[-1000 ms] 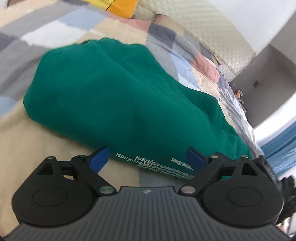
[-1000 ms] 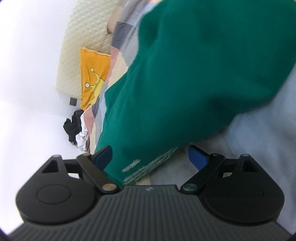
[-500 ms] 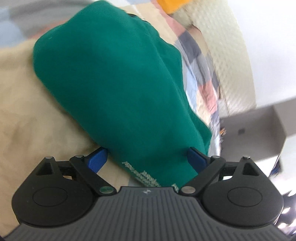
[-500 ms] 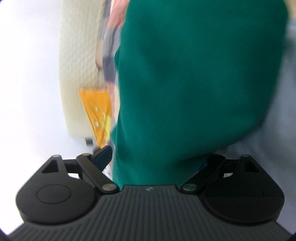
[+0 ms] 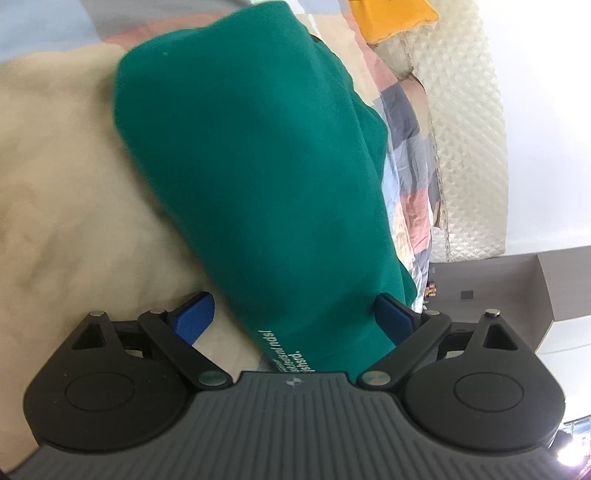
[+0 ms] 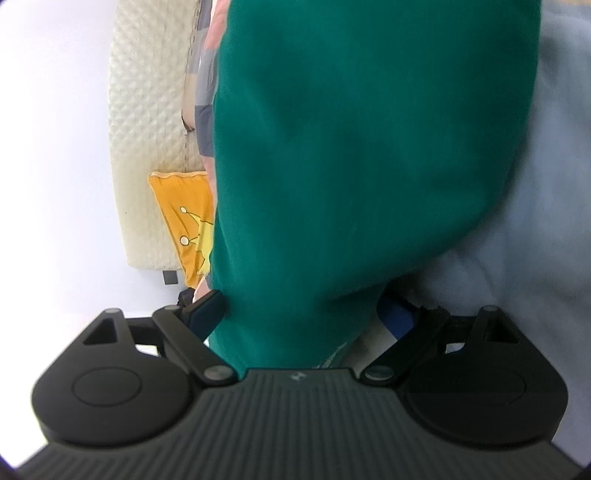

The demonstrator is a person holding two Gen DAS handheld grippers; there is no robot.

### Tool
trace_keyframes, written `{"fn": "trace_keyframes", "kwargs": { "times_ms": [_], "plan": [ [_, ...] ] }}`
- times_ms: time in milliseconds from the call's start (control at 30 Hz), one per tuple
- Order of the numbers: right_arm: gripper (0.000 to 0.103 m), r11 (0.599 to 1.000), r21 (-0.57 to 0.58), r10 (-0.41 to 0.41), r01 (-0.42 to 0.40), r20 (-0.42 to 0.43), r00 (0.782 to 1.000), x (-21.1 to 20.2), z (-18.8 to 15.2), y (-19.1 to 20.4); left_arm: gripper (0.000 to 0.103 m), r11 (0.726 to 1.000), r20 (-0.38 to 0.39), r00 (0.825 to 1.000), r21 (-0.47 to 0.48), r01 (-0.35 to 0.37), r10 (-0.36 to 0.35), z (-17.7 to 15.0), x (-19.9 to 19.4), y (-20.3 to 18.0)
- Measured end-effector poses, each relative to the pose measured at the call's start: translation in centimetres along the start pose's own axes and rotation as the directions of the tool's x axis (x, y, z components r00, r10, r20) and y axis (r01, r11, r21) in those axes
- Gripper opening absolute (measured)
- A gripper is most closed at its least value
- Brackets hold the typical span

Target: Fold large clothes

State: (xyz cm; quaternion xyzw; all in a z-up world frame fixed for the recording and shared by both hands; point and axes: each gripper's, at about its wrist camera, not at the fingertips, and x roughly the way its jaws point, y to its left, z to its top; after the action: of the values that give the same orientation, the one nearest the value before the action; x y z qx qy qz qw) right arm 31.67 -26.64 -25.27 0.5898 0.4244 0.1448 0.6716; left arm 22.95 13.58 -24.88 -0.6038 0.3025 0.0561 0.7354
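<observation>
The left hand-held gripper (image 5: 295, 314), black with blue pads, has its jaws spread wide, and a folded dark green cotton garment with small white lettering (image 5: 258, 166) runs out of the gap between them; the right-side blue pad (image 5: 393, 317) lies against the cloth's edge, while the left-side pad sits just clear of it over the cream patch of the patchwork bed cover (image 5: 66, 192), so nothing is pinched. The lettered hem lies right at the gripper's body, and from there the garment stretches ahead and a little to the left, lying on the bed cover. Ahead and to the right of this gripper are the cover's grey, pink and blue squares, then a cream quilted headboard (image 5: 469, 147) and, at the far top, an orange cushion (image 5: 391, 18). The right hand-held gripper (image 6: 299, 310) is likewise spread, with the same green garment (image 6: 369, 147) filling the space between its fingers and almost the whole view ahead; the left-side pad touches the cloth, the right-side pad is partly hidden behind a fold, and it is not clenched on the fabric. To this gripper's left lie the cushion (image 6: 181, 206) and the headboard (image 6: 147, 129); to its right is pale blue bedding (image 6: 535, 240).
</observation>
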Motion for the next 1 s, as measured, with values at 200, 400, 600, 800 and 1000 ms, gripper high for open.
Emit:
{"fn": "trace_keyframes", "kwargs": {
  "times_ms": [200,400,600,800,1000],
  "plan": [
    [0.093,0.999,0.040,0.024,-0.030,0.130,0.991,-2.2,1.1,-0.2,0.096,0.998,0.044,0.999,-0.057,0.021,-0.018,1.4,0.5,0.3],
    [0.092,0.999,-0.001,0.034,-0.034,0.081,0.996,-1.4,0.0,0.5,0.096,0.990,0.057,0.997,-0.129,0.059,-0.052,2.6,2.7,0.3],
    [0.076,0.999,-0.024,-0.018,0.021,0.106,0.994,-1.7,0.1,0.0,0.095,0.965,0.115,0.984,-0.205,0.160,-0.139,3.0,2.7,0.2],
    [0.076,1.000,0.017,-0.020,0.017,0.152,0.988,-2.5,1.1,-0.5,0.096,0.942,0.143,0.976,-0.272,0.198,-0.163,3.6,2.6,0.9],
    [0.072,0.999,-0.019,-0.039,0.043,0.169,0.985,-2.2,1.4,-0.8,0.079,0.968,0.132,0.989,-0.231,0.100,-0.071,4.4,3.8,0.0]
  ]
}}
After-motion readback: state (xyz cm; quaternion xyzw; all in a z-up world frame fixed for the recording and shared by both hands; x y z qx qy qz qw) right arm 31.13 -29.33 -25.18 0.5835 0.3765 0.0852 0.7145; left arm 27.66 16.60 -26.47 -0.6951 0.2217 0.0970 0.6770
